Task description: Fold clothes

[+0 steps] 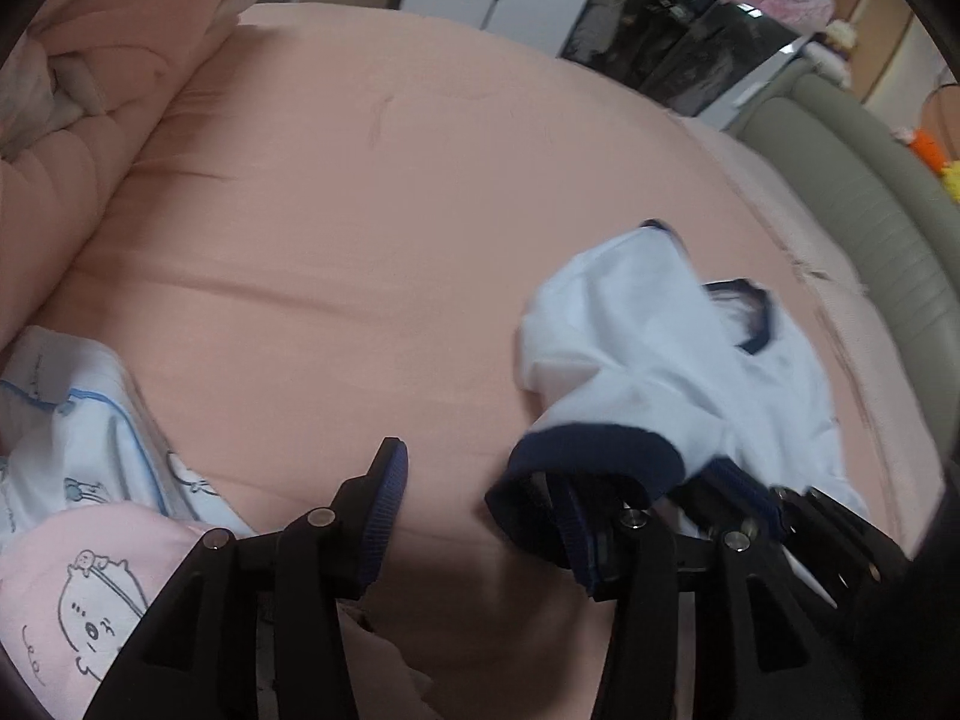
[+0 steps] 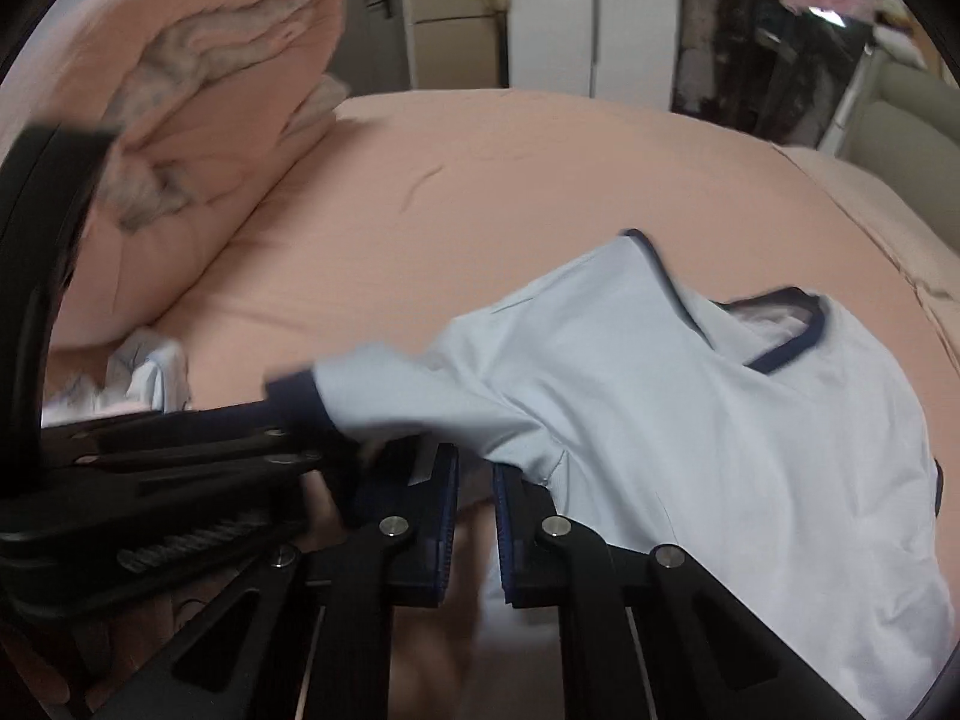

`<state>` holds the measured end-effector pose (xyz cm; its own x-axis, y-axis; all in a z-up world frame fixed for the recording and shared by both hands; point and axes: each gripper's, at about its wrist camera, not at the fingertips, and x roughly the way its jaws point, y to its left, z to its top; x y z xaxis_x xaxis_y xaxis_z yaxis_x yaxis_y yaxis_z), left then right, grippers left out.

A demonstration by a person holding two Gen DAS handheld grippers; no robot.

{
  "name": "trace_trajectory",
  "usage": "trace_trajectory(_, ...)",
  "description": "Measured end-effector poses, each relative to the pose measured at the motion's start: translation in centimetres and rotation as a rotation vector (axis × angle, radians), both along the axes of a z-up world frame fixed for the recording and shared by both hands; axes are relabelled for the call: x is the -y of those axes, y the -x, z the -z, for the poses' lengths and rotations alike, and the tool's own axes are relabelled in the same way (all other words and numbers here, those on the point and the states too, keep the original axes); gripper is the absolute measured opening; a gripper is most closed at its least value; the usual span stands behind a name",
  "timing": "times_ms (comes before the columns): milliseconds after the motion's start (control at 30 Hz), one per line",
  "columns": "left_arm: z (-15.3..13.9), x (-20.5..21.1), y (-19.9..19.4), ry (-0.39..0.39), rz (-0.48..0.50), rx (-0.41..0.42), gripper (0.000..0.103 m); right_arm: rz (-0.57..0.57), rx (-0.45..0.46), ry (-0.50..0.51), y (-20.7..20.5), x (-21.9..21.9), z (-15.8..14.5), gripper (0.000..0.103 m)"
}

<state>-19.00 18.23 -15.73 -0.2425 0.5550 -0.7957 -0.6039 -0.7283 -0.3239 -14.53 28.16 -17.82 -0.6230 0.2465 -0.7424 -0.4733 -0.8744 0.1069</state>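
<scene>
Nearest the left wrist camera, the left tool (image 1: 480, 501) stands spread, its right finger tucked under the navy cuff (image 1: 591, 450) of a pale blue shirt (image 1: 660, 348), nothing pinched. That shirt lies rumpled on the peach-sheeted bed (image 1: 360, 192), toward its right side. From the other wrist, the right tool (image 2: 476, 516) has its pads nearly pressed together, the shirt's fabric draped over the right finger; whether it pinches cloth is unclear. Printed clothes (image 1: 78, 456) lie at the bed's left.
</scene>
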Motion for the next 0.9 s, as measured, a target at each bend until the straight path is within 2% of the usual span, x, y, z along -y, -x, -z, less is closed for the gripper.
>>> trace_trajectory(233,0.1,-1.6,0.2,0.067,-0.077,-0.046,0.045,0.031,-0.077,0.097,-1.1,-1.5,-0.4,0.009)
trace_trajectory(333,0.1,-3.4,-0.8,0.144,-0.057,-0.133,0.045,0.007,-0.078,0.089,-1.0,-0.9,-0.4,0.009)
trace_trajectory(367,0.1,-4.0,-1.1,0.173,-0.063,-0.16,0.043,0.001,-0.087,0.09,-1.0,-0.8,-0.5,0.009)
trace_trajectory(400,0.1,-4.2,-1.1,0.185,-0.071,-0.171,0.034,-0.004,-0.097,0.092,-1.1,-0.6,-0.5,0.009)
trace_trajectory(433,0.2,-4.1,-1.0,0.179,-0.08,-0.163,0.025,-0.012,-0.101,0.106,-1.3,-0.5,-0.5,0.009)
trace_trajectory(467,0.2,-4.0,-0.9,0.174,-0.089,-0.156,0.013,-0.017,-0.105,0.118,-1.7,-0.5,-0.6,0.009)
trace_trajectory(500,0.2,-3.8,-0.7,0.162,-0.099,-0.14,0.01,-0.022,-0.107,0.137,-1.8,-0.4,-0.5,0.01)
trace_trajectory(600,0.2,-2.6,0.0,0.081,-0.152,-0.075,0.004,-0.039,-0.102,0.174,-2.3,0.0,-0.5,0.01)
trace_trajectory(733,-0.7,-0.6,1.2,0.0,-0.199,-0.022,0.003,-0.089,-0.129,0.209,-2.7,0.9,-0.8,0.011)
trace_trajectory(900,-2.0,1.1,1.6,-0.049,-0.209,-0.026,0.003,-0.172,-0.122,0.268,-2.2,2.3,-0.3,0.011)
